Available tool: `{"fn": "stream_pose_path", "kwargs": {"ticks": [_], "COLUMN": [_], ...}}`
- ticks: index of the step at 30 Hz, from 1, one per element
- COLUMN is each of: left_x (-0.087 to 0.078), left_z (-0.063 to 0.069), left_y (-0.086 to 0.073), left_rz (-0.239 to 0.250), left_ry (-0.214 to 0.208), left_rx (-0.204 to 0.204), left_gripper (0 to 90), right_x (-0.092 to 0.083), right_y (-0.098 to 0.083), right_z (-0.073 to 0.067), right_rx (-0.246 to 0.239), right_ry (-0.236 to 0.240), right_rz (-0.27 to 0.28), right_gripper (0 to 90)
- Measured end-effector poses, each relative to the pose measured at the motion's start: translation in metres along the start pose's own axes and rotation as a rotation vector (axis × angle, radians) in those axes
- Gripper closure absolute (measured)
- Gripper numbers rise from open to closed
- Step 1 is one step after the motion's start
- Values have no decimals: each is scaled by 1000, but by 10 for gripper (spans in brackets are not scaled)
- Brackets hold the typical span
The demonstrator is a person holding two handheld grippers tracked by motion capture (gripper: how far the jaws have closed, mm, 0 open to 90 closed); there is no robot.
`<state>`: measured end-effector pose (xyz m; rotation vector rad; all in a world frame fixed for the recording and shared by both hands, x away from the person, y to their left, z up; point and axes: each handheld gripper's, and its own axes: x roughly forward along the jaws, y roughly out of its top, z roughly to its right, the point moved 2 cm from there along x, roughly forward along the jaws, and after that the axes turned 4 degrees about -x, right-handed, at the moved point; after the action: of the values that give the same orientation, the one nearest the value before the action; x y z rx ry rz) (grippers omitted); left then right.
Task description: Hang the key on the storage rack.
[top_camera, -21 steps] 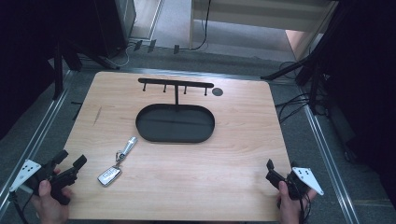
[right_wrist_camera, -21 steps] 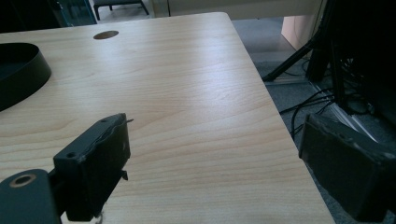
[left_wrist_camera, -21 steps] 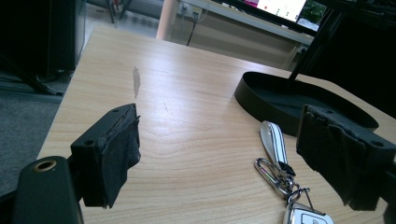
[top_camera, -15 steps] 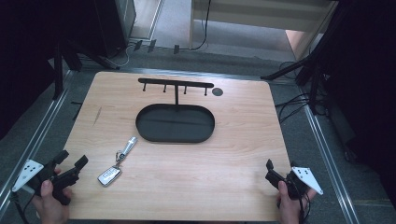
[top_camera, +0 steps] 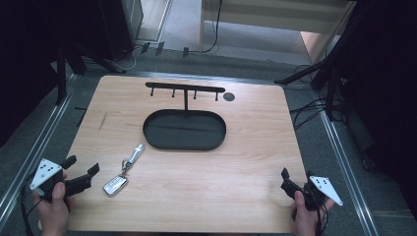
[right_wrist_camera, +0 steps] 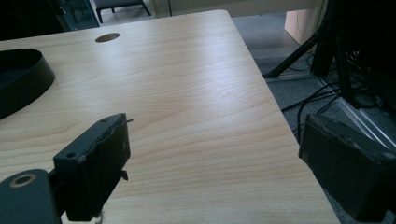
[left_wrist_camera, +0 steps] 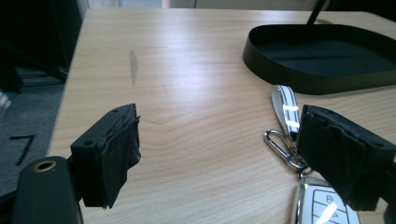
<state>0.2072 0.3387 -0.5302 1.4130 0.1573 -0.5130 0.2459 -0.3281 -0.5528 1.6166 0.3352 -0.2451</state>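
Note:
A silver car key fob (top_camera: 115,185) with a clip and a short strap (top_camera: 134,154) lies flat on the wooden table, front left. My left gripper (top_camera: 82,165) is open just to the left of the fob, with nothing between its fingers. In the left gripper view the fob (left_wrist_camera: 327,207) and its clip (left_wrist_camera: 279,143) lie beside the right-hand finger (left_wrist_camera: 341,158). My right gripper (top_camera: 296,176) is open at the table's front right corner, over bare wood (right_wrist_camera: 201,107).
A black oval tray (top_camera: 152,140) sits at the table's middle, and a post rises from it to a hook bar (top_camera: 184,88). A small dark hole (top_camera: 228,96) is at the back right. Cables and stands surround the table on the floor.
My left gripper has shifted slightly forward and right, toward the key fob. The right gripper has stayed in place.

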Motion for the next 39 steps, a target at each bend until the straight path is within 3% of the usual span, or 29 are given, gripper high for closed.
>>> {"fn": "stream_pose_path", "kwargs": {"ticks": [3, 5, 6, 7, 8, 10, 11, 12, 13, 14, 16, 19, 20, 22, 24, 29, 34, 39], "left_x": [0, 3, 3, 5, 5, 8, 13, 13, 16, 21, 25, 29, 29, 34, 35, 48, 58, 65], "left_z": [1, 3, 3, 5, 5, 7, 11, 11, 13, 17, 23, 26, 26, 30, 30, 38, 45, 51], "left_y": [11, 18, 18, 26, 26, 33, 40, 40, 42, 46, 51, 59, 59, 68, 69, 72, 73, 71], "left_rz": [-51, -113, -113, -191, -191, -275, -379, -379, -441, -546, -651, -722, -722, -795, -815, -909, -933, -944], "left_ry": [17, 22, 22, 28, 28, 15, 23, 23, 31, 37, 40, 46, 46, 61, 65, 134, 157, 154], "left_rx": [2, 7, 7, 32, 32, 49, 77, 77, 97, 125, 160, 156, 156, 164, 169, 187, 190, 200], "left_gripper": [137, 137, 137, 137, 137, 137, 137, 137, 137, 137, 137, 137, 137, 138, 138, 140, 137, 149], "right_x": [0, 0, 0, 0, 0, 0, -1, 0, 0, 0, 0, 0, 0, 0, 0, 1, 1, 1], "right_y": [0, 0, 0, 0, 0, 0, 0, 0, 0, 0, 0, 0, 0, 0, 0, 0, 0, 0], "right_z": [1, 1, 1, 1, 1, 2, 2, 2, 2, 2, 3, 3, 3, 4, 4, 6, 6, 6], "right_rx": [11, 15, 18, 18, 18, 19, 28, 24, 28, 30, 33, 34, 34, 45, 50, 61, 66, 62], "right_ry": [3, 4, 5, 5, 5, 8, 7, 6, 7, 8, 8, 10, 10, 11, 10, 17, 17, 17], "right_rz": [3, 2, 2, 3, 3, 3, 2, 5, 1, 0, -1, -1, -1, -4, -5, -6, -11, -11], "right_gripper": [86, 86, 86, 86, 86, 86, 86, 86, 86, 86, 86, 86, 86, 87, 86, 87, 87, 87]}}
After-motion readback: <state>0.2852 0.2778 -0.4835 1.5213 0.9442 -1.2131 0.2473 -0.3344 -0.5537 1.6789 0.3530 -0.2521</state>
